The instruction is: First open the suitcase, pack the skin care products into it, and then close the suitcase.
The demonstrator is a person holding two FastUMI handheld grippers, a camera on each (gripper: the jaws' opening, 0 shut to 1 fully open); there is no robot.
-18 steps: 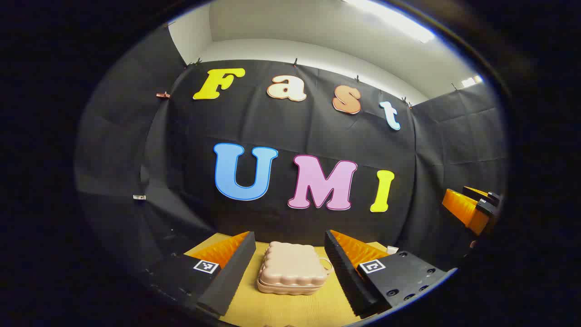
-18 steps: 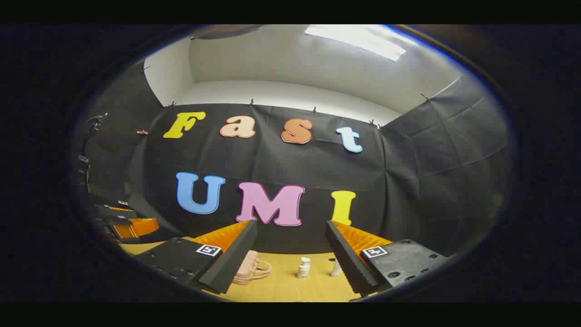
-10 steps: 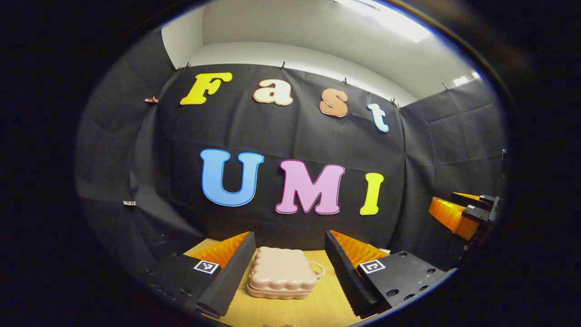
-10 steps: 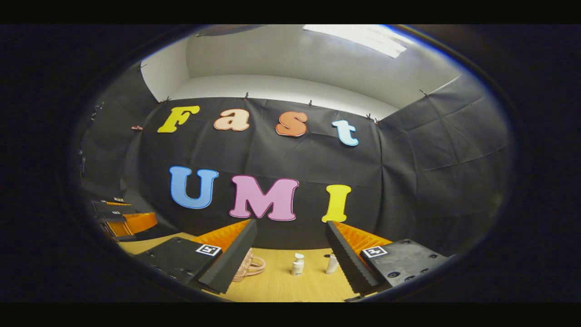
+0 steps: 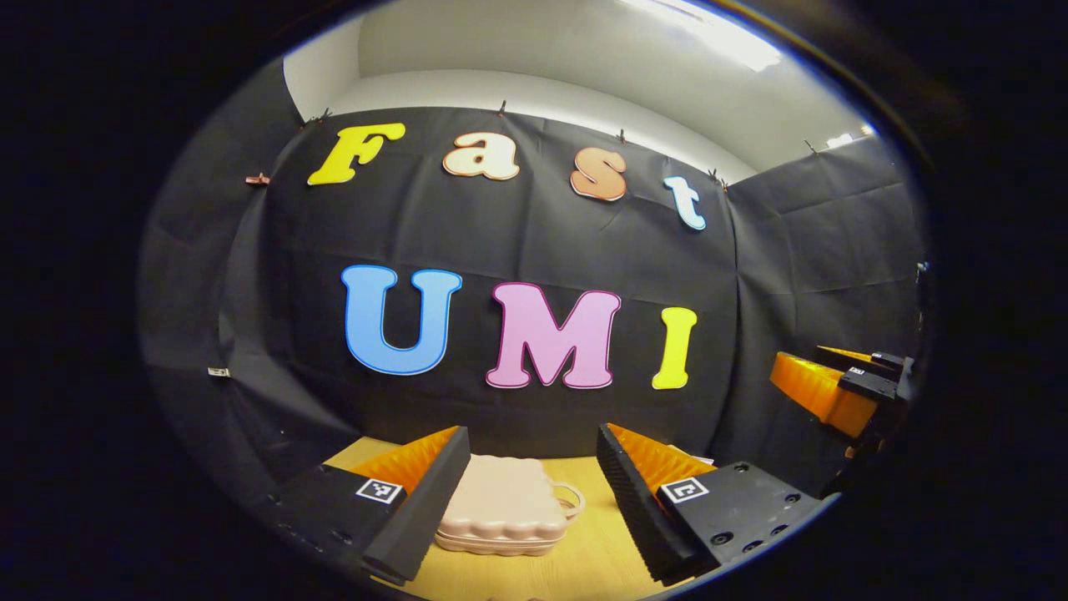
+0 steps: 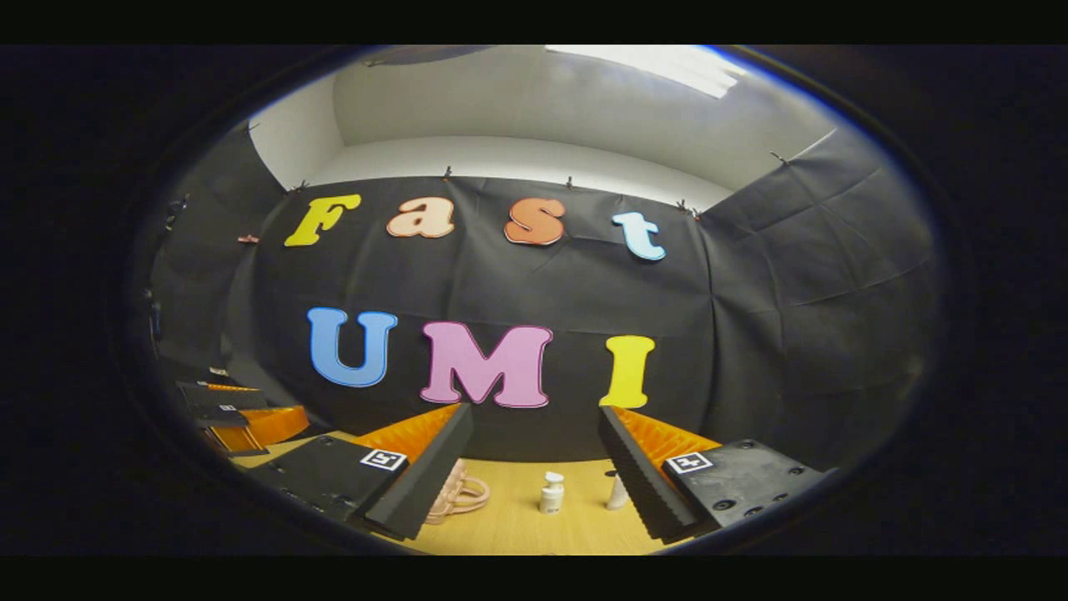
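The shut suitcase is seen flat on the desk, framed by the released left claw. Two bottles are framed upright by the released right claw.

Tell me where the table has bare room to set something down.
Bare wood lies in front of the closed suitcase, and between its handle and the white bottle. The narrow strip between that bottle and the second bottle is crowded.

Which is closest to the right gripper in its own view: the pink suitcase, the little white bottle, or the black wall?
1. Pink suitcase, beside its left finger.
2. White bottle, middle of the table, close to call.
3. Black wall, far behind.
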